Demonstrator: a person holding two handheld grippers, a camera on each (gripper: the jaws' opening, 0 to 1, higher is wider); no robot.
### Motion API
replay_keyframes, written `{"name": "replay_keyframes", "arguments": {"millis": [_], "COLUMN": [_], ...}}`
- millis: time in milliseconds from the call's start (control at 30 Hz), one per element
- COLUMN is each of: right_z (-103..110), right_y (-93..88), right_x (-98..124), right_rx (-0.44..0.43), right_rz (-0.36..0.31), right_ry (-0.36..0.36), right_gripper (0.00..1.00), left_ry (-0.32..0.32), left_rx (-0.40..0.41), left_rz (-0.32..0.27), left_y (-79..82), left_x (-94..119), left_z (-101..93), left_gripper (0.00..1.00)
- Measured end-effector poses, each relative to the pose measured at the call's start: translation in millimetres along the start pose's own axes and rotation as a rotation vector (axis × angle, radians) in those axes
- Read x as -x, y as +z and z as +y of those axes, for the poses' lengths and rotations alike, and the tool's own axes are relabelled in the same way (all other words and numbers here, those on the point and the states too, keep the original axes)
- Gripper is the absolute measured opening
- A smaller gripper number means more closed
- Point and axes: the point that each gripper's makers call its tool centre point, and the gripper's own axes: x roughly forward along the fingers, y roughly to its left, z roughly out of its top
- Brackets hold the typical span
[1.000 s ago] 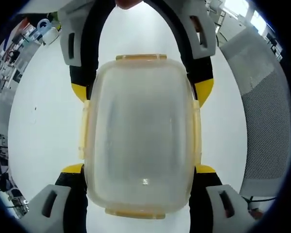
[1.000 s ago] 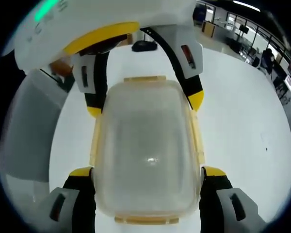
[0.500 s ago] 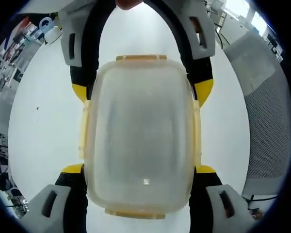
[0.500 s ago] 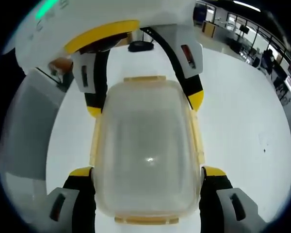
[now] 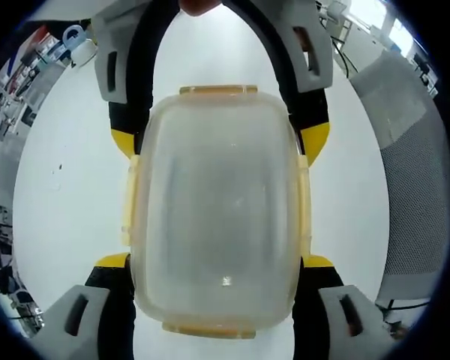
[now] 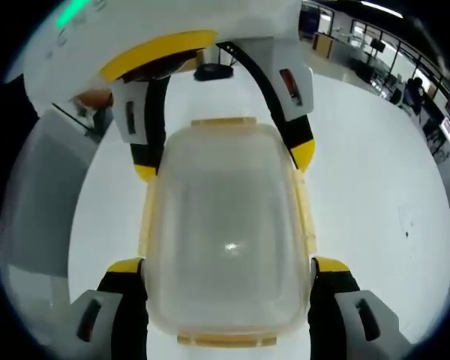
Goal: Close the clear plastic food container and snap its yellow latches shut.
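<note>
The clear plastic food container (image 5: pixel 219 210) was seen at the centre of the left gripper view, its long axis running from the top to the bottom of the frame, lid on, with nothing discernible inside through the frosted plastic. Yellow latches (image 5: pixel 217 89) lay along all four edges. The left gripper (image 5: pixel 219 262) was closed on the container's long sides at the lower end, and the right gripper (image 5: pixel 219 139) was clamped on them at the upper end. The same arrangement was seen in the right gripper view (image 6: pixel 226 232). A white table (image 5: pixel 67 195) lay beneath, and a grey mesh chair (image 5: pixel 412 165) was seen at right.
</note>
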Motion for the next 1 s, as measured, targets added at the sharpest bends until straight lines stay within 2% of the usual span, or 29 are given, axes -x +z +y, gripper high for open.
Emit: {"name": "replay_keyframes", "arguments": {"millis": [667,900,933,967,1000], "right_z": [-0.1,0.7,0.8,1.0,0.5], "right_y": [-1.1,0.3,0.8,0.9,2.6], "right_x": [1.6,4.9,5.1,5.2,4.4], "right_rx": [0.006,0.018,0.019,0.02,0.034], "right_rz": [0.008,-0.012,-0.016,-0.017,-0.031], "right_ry": [-0.006,-0.008,-0.008,-0.008,-0.016], "right_gripper": [0.89,0.89,0.9,0.92,0.97], "left_ry": [0.005,0.013,0.013,0.008,0.012], "left_rx": [-0.002,-0.015,-0.026,-0.041,-0.061], "left_rz": [-0.004,0.003,0.007,0.012,-0.007], "left_y": [1.3,0.8,0.0,-1.4,0.6], "left_x": [1.1,1.6,1.9,1.5,-1.0], "left_z": [-0.1,0.2,-0.2,-1.8,-2.3], "left_gripper": [0.88,0.89,0.9,0.95,0.98]}}
